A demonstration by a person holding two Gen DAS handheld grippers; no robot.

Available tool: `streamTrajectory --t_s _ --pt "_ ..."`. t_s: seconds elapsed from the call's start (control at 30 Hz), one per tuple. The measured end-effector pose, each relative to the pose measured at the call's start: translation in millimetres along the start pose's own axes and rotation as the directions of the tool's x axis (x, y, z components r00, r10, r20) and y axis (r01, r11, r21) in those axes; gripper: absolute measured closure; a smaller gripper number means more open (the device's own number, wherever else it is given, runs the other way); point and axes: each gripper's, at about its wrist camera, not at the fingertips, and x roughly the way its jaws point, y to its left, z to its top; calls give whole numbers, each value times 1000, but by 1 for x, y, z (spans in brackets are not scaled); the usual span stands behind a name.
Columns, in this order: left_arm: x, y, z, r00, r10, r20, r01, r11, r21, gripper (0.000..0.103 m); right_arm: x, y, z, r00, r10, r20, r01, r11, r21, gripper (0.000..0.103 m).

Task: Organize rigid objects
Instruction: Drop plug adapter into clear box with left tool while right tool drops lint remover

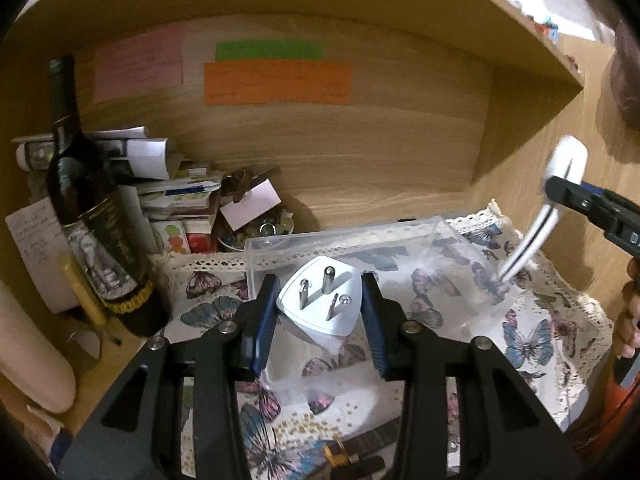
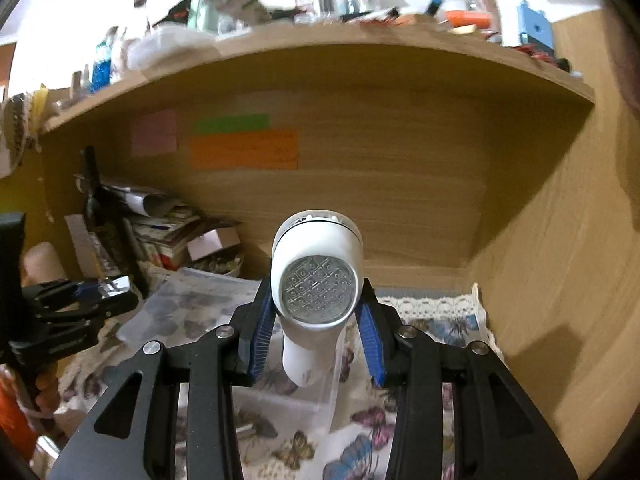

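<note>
My left gripper (image 1: 320,312) is shut on a white three-pin plug adapter (image 1: 320,300), pins facing the camera, held over the clear plastic box (image 1: 460,240) on the butterfly cloth. My right gripper (image 2: 316,320) is shut on a white lint shaver (image 2: 318,280) with a round metal mesh head, held above the same clear box (image 2: 192,292). In the left wrist view the shaver (image 1: 560,184) and right gripper (image 1: 588,204) hang at the right, over the box's right end. In the right wrist view the left gripper (image 2: 86,300) shows at the left.
A dark wine bottle (image 1: 88,208) stands at the left beside stacked papers and small boxes (image 1: 172,192) and a bowl of small items (image 1: 256,232). Wooden cubby walls close the back and right. Coloured notes (image 1: 276,80) stick to the back wall. Watch straps (image 1: 352,452) lie near the front.
</note>
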Motion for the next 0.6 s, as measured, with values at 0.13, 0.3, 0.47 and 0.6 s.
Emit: streamTrajectory --t_s 0.13,0.3,0.47,0.6 --pt "28 4 0 998 -8 -66 9 1000 11 63 38 10 -3 997 15 -78 -18 999 -39 67" --pt "57 3 -6 991 -4 -133 8 1000 27 63 80 25 -15 974 37 -221 -62 993 -105 67" --pt "72 3 -10 989 10 -149 -5 1000 30 63 93 37 -16 966 56 -254 -96 984 -147 67" --pt "78 5 -10 989 22 -147 -19 1000 24 63 105 48 -18 953 65 -295 -121 976 -179 67"
